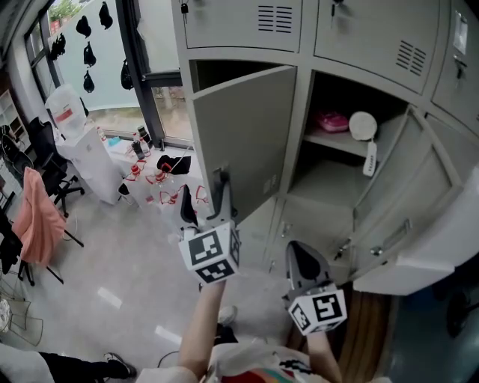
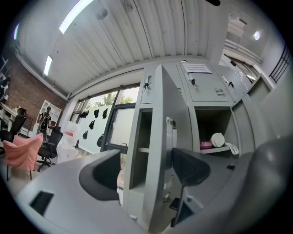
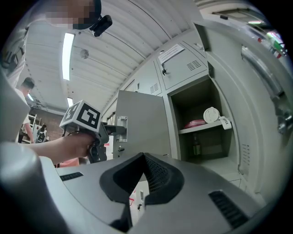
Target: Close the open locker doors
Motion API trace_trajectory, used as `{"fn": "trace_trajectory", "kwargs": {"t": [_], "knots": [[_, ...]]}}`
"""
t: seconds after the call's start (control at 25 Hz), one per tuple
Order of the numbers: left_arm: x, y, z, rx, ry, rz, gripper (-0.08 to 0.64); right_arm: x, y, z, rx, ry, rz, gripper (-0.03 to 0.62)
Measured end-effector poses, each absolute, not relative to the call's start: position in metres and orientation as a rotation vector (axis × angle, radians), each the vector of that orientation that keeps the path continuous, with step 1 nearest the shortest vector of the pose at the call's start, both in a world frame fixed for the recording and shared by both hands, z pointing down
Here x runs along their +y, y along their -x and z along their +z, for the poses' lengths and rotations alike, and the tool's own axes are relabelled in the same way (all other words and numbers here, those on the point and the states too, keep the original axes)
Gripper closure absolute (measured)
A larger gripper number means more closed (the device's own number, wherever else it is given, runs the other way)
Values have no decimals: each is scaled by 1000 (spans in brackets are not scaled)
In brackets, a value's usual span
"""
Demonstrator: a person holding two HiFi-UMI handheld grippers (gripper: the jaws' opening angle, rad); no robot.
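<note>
The grey lockers have two open doors. The left door (image 1: 247,127) swings out toward me, and its free edge (image 2: 160,137) stands between the jaws of my left gripper (image 1: 221,179), which is open (image 2: 144,171). The right pad (image 2: 187,167) lies close against the door face, while the left pad is apart from it. The right door (image 1: 408,224) hangs wide open at the right. Below the middle compartment my right gripper (image 1: 303,258) is shut and holds nothing (image 3: 143,157). A pink item (image 1: 331,121) and a white round object (image 1: 363,125) sit on the open compartment's shelf.
A water dispenser (image 1: 67,112) stands by the window at the left. Bottles and red-trimmed clutter (image 1: 161,187) lie on the floor by the locker's foot. A chair draped in pink cloth (image 1: 37,217) is further left. The upper locker doors (image 1: 239,22) are closed.
</note>
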State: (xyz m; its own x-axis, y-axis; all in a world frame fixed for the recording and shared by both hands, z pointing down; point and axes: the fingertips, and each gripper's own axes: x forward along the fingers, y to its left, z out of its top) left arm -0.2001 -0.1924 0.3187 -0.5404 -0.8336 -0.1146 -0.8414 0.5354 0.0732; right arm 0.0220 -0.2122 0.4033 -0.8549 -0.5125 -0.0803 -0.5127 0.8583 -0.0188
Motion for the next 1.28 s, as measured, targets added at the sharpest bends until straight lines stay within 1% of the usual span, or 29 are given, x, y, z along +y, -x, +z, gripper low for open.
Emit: {"fn": "trace_trajectory", "kwargs": {"t": [0.4,0.8,1.28], "knots": [[-208,262,327,2718,1470,208,213,-236,30,401,2962,795,-15,588],[-241,313,320,2708,1506,199,213,-265,74,395,2934,879,-25,588],[-293,357,324,2649,1648,186,213,-295,115,390,2895,1016,-19,588]]}}
